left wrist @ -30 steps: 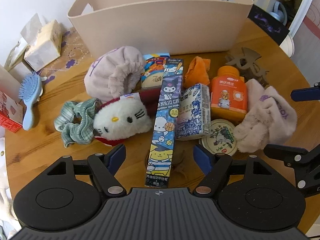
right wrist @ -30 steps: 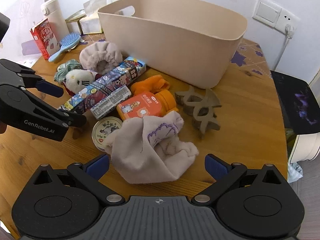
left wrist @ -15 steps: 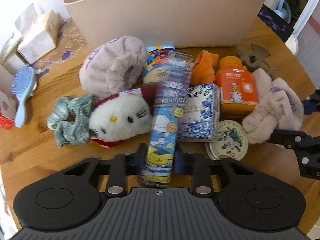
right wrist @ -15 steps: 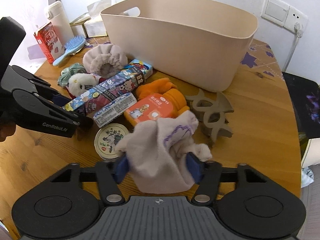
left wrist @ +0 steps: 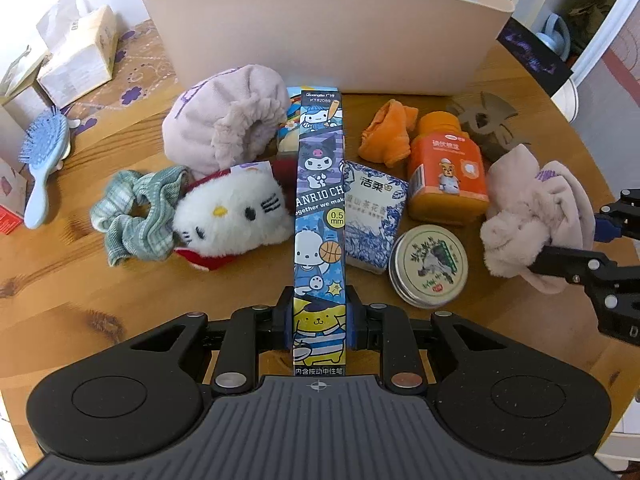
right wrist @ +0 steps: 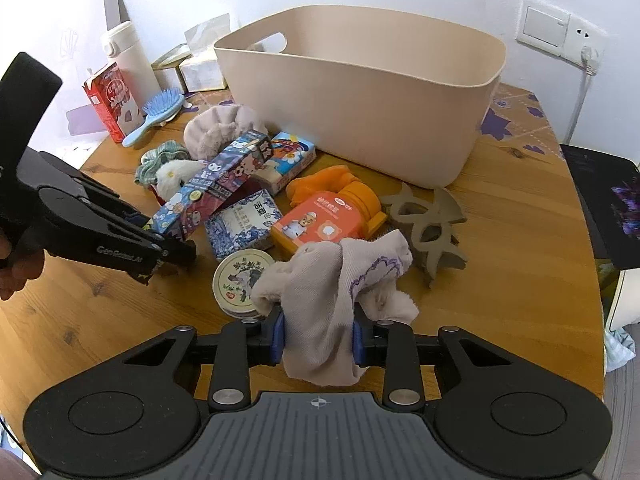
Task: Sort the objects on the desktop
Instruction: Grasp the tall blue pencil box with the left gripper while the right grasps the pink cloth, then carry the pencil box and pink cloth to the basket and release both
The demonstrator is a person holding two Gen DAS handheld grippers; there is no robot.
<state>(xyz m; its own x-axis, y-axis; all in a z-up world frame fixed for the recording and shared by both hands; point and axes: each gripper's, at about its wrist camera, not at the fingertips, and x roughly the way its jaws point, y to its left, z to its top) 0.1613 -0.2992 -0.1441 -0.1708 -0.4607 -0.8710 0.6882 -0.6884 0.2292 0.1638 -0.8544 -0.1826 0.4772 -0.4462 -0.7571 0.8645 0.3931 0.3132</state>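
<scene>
Cardboard pen box (left wrist: 320, 216), long axis pointing straight at the beige bin (left wrist: 320, 32), sits clamped at its near end in the left gripper (left wrist: 319, 320); the right gripper (right wrist: 318, 334) is closing on the pink cloth (right wrist: 336, 280) (both on the counter (right wrist: 500, 300), bin just beyond).

Two pink cloths (left wrist: 224, 120) (left wrist: 536, 208), one bin (left wrist: 320, 36), one bottle (left wrist: 448, 168)

A matt beige plastic tub (right wrist: 360, 92), a knotty varnished wooden tabletop (left wrist: 60, 280) and a fuzzy pale-pink cloth (right wrist: 332, 280) are seen.
</scene>
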